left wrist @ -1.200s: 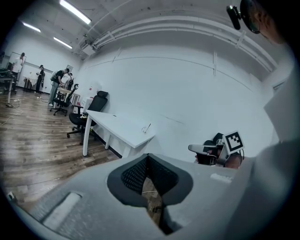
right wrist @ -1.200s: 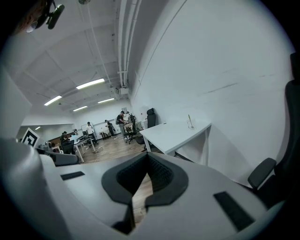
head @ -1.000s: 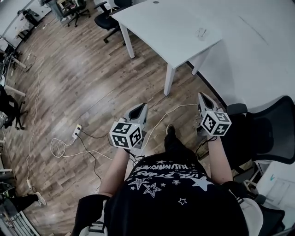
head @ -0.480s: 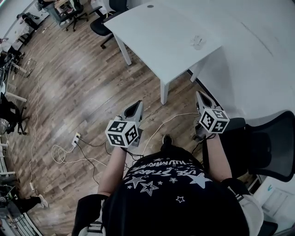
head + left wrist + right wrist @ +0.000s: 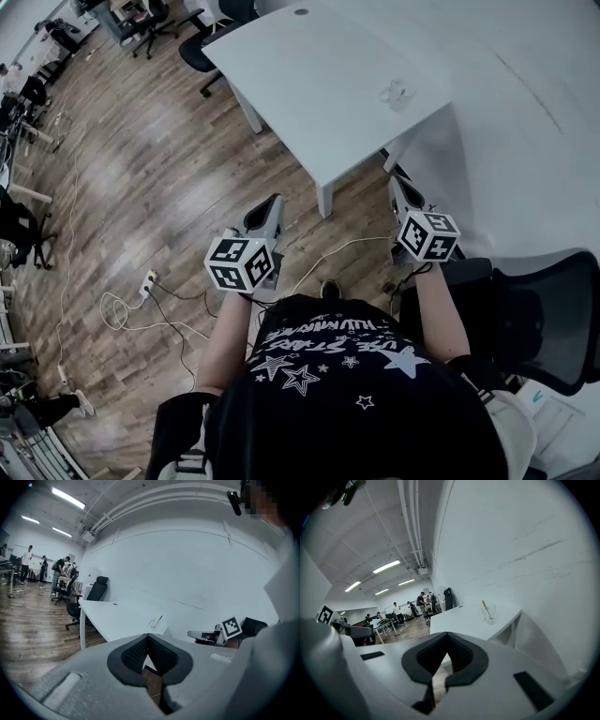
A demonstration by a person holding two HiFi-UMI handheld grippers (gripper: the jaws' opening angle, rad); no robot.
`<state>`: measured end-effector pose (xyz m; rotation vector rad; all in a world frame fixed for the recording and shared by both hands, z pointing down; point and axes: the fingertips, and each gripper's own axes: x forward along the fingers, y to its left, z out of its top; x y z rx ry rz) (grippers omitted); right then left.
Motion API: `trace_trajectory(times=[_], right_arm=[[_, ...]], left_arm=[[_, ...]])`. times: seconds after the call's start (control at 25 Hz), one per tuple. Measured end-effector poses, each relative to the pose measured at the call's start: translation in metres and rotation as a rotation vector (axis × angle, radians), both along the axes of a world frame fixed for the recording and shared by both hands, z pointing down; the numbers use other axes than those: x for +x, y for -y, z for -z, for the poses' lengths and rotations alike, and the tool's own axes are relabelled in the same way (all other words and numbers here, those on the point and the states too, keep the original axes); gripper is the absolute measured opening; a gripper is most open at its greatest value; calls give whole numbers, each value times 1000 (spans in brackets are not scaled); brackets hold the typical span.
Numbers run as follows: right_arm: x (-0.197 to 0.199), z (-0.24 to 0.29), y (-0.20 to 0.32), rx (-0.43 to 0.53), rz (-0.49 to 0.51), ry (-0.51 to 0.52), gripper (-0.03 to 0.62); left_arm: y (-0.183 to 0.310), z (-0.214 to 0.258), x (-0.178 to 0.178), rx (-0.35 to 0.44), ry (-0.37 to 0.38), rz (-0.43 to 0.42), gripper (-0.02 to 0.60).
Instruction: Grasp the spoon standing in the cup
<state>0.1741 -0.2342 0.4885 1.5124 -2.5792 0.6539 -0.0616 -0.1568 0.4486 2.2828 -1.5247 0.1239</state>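
A clear cup (image 5: 396,92) stands near the right edge of the white table (image 5: 309,84), with a thin spoon (image 5: 486,607) leaning in it. In the right gripper view the cup (image 5: 489,614) is ahead and to the right, well beyond the jaws. In the left gripper view the cup (image 5: 154,622) is small and far off on the tabletop. My left gripper (image 5: 271,204) is held over the wooden floor in front of the table, shut and empty. My right gripper (image 5: 395,182) is by the table's near corner, also shut with nothing in it.
A black office chair (image 5: 548,300) stands close at my right. Cables and a power strip (image 5: 148,279) lie on the wooden floor at left. A white wall (image 5: 525,112) runs behind the table. More chairs and several people are at the far end of the room.
The person has stepped toward the table, which now lies nearer. Both grippers have moved forward with the body and stay shut.
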Motion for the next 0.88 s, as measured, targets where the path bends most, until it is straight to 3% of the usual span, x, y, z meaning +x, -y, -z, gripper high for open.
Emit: trace_trajectory(times=[0.52, 0.88], right_arm=[[9, 4, 36, 5, -73, -12, 9], [19, 7, 81, 27, -190, -29, 9]], left_arm=[[30, 2, -3, 1, -28, 6, 6], [93, -5, -2, 0, -27, -74, 6]])
